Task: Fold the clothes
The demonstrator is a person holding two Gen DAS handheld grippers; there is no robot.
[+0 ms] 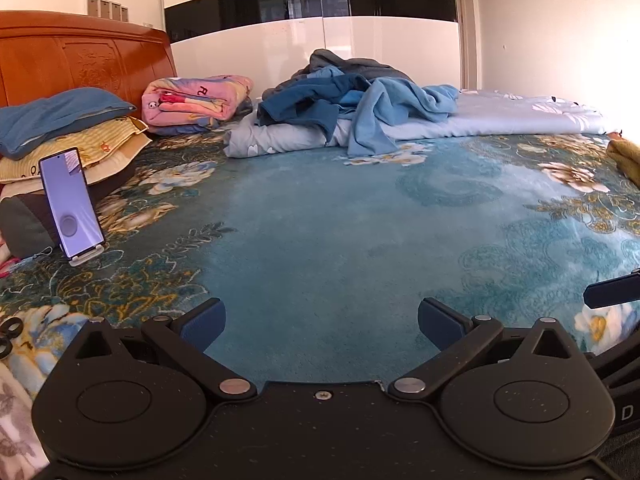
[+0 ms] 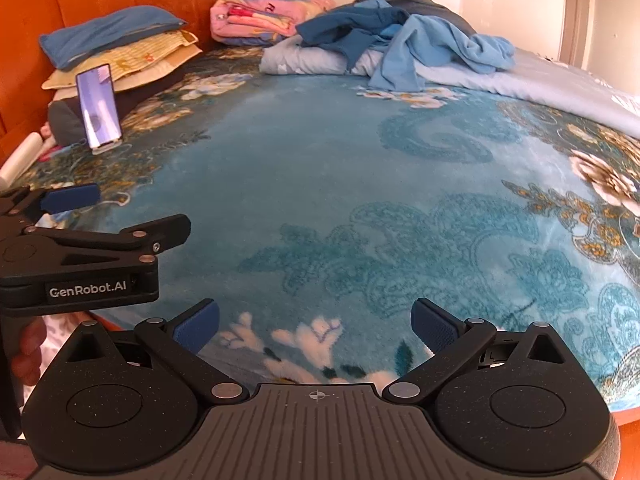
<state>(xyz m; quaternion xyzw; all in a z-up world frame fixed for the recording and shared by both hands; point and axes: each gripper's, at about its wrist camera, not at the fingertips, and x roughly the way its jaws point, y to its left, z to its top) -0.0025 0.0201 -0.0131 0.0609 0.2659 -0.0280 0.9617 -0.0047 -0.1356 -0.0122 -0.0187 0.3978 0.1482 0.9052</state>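
Note:
A pile of unfolded blue clothes (image 1: 352,96) lies at the far side of the bed on a pale blue quilt (image 1: 500,118); it also shows in the right wrist view (image 2: 396,36). My left gripper (image 1: 320,322) is open and empty, low over the near edge of the teal floral blanket (image 1: 320,220), far from the pile. My right gripper (image 2: 316,326) is open and empty, also over the near edge of the blanket (image 2: 320,180). The left gripper shows from the side in the right wrist view (image 2: 120,216). One right fingertip (image 1: 610,292) shows in the left wrist view.
A phone on a stand (image 1: 72,204) stands at the left by stacked pillows (image 1: 64,132) and the wooden headboard (image 1: 80,56). A folded pink blanket (image 1: 196,100) lies near the headboard. A yellow-brown cloth (image 1: 626,160) lies at the right edge. A white wardrobe (image 1: 320,40) stands behind the bed.

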